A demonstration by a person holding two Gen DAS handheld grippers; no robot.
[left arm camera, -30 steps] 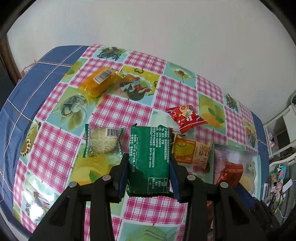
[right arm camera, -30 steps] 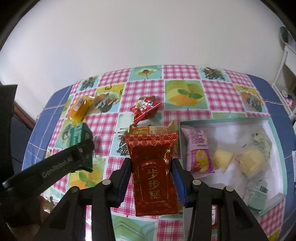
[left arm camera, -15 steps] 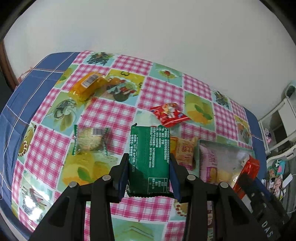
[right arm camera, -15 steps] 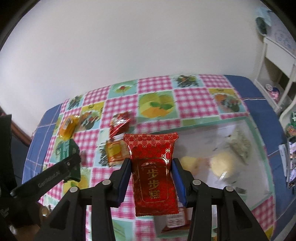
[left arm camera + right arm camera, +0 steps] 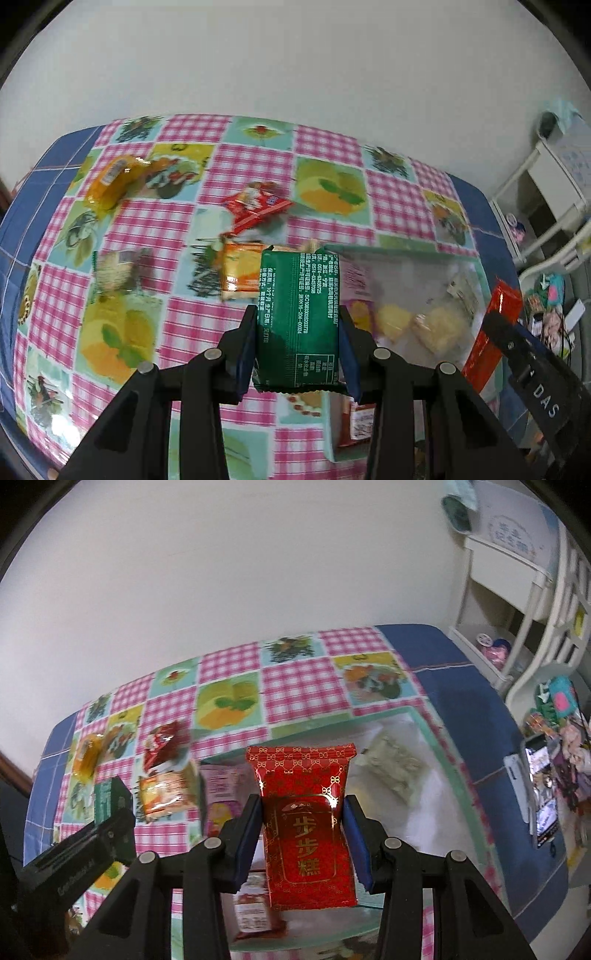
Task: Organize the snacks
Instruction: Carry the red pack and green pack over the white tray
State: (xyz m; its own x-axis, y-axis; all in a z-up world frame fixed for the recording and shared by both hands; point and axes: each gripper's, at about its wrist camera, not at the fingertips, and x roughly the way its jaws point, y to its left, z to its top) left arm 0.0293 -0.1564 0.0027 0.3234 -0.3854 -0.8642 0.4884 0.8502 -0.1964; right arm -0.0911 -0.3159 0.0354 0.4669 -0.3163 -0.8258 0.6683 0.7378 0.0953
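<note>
Snacks: my left tongs (image 5: pixel 298 328) clamp green packet (image 5: pixel 298 314), right tongs (image 5: pixel 303 834) clamp red packet (image 5: pixel 304 823), both poised over tray (image 5: pixel 439 738) for dropping.

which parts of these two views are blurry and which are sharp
Left wrist view: the held green packet is sharp, the loose snacks on the tablecloth are smeared. Right wrist view: the red packet is crisp, the tray behind it is soft.

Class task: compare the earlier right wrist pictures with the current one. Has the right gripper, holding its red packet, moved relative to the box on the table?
Yes. The right gripper and its red packet have moved rightwards, to above the box.
</note>
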